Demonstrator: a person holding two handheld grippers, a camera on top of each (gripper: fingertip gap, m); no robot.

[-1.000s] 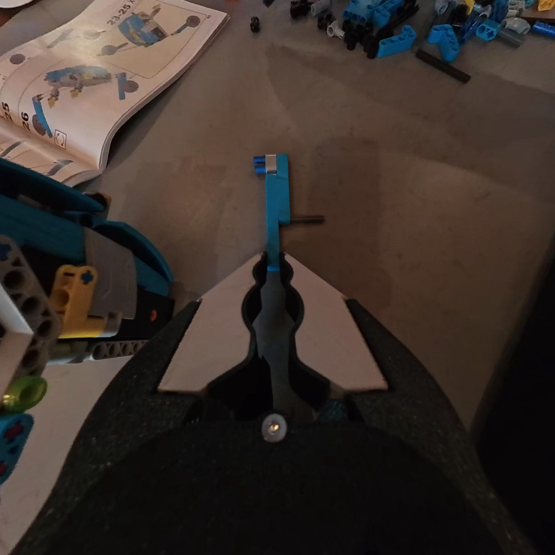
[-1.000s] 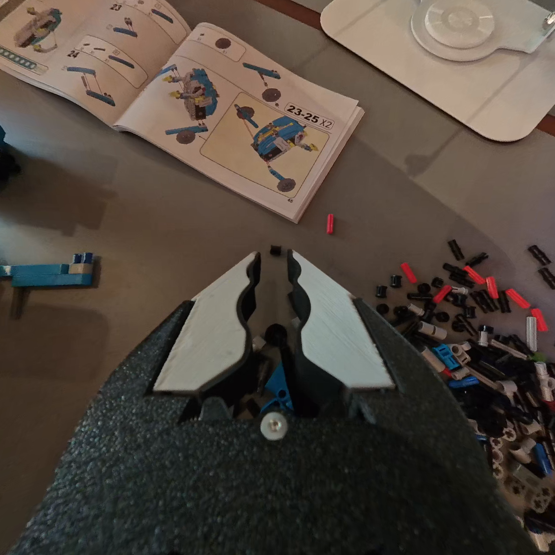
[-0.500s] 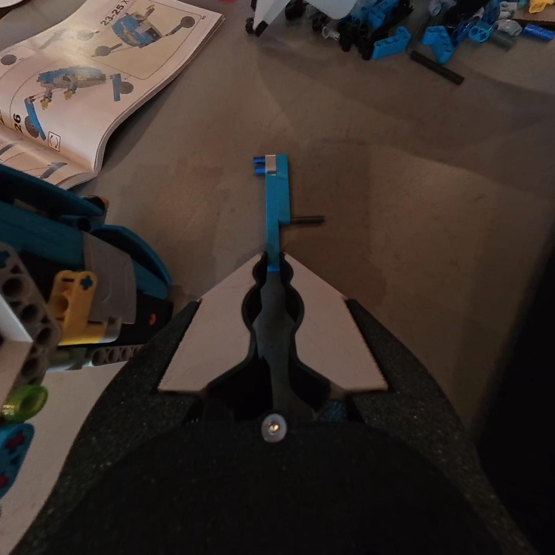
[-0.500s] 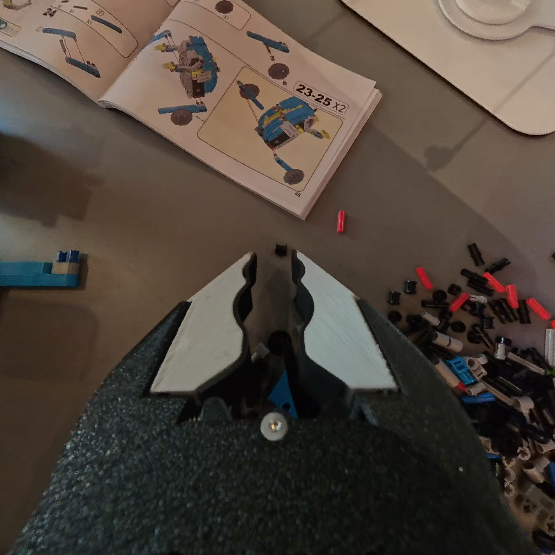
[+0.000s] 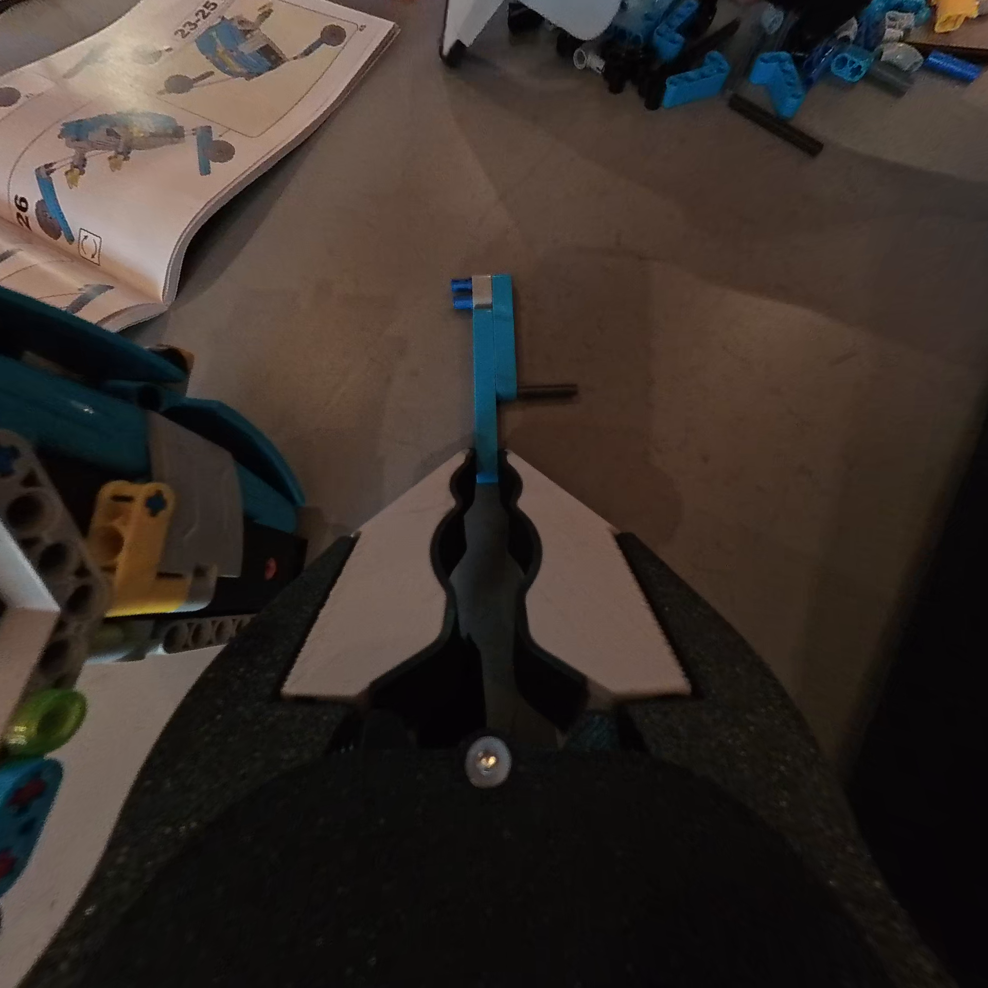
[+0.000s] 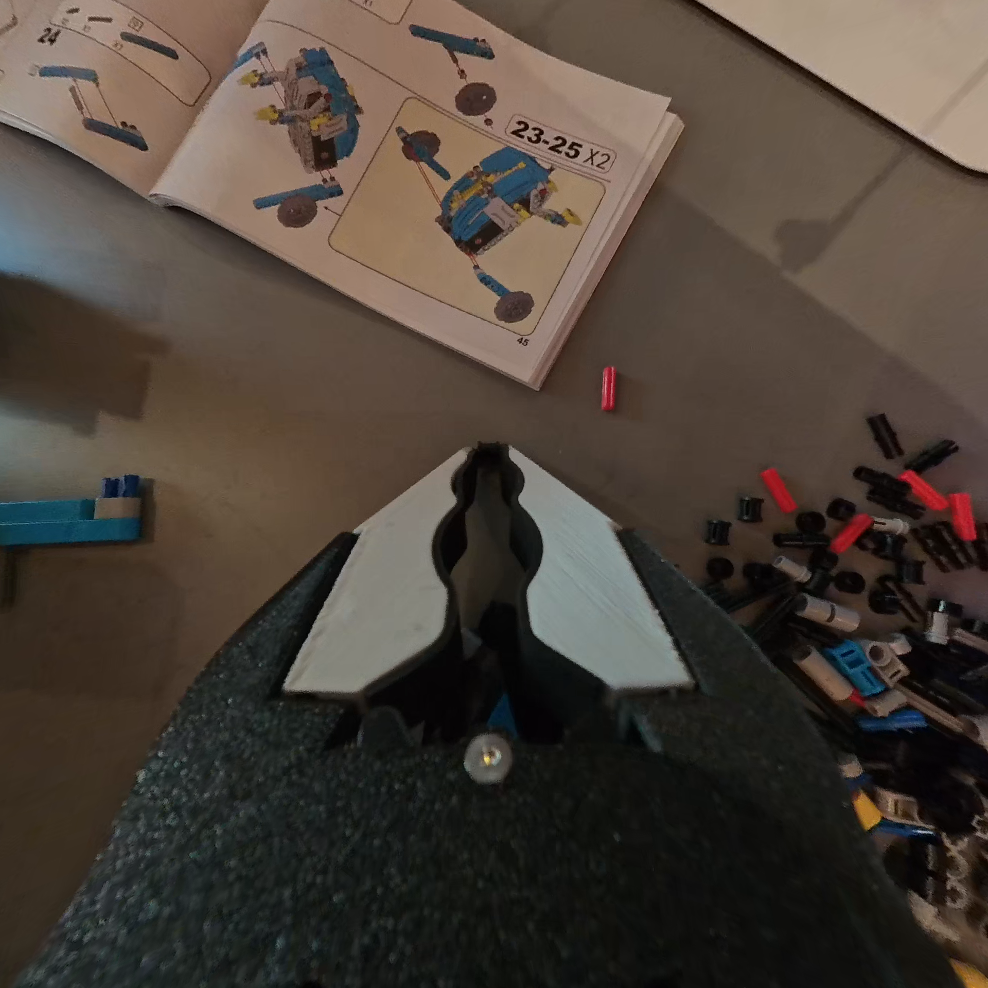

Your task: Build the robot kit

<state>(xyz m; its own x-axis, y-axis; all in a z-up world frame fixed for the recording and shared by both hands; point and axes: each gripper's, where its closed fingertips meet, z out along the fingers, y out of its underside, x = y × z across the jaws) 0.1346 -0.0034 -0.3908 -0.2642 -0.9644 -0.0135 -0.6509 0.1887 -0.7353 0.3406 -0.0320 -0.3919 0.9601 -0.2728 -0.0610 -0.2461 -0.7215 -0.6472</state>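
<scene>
My left gripper [image 5: 486, 460] is shut on the near end of a long blue beam assembly [image 5: 492, 347]. The assembly points straight ahead above the grey table. It carries a grey block [image 5: 482, 291] and dark blue pins [image 5: 460, 293] at its far end, and a black axle [image 5: 548, 392] sticks out to the right. The assembly also shows at the left edge of the right wrist view [image 6: 69, 521]. My right gripper [image 6: 487, 452] is shut on a small black piece [image 6: 487, 445] at its fingertips, low over the table. The right gripper's white fingers [image 5: 470, 21] show at the top of the left wrist view.
An open instruction booklet [image 6: 374, 187] lies ahead of the right gripper and shows top left in the left wrist view [image 5: 160, 133]. A partly built blue model [image 5: 107, 481] stands at the left. Loose parts [image 6: 882, 588] are piled at the right, near a lone red pin [image 6: 608, 388]. The gap from one gripper's tips to the other's is roughly 20 cm.
My right gripper has moved forward and closed its open fingers on the small black piece. It has come into the top of the left wrist view. The left gripper has barely moved.
</scene>
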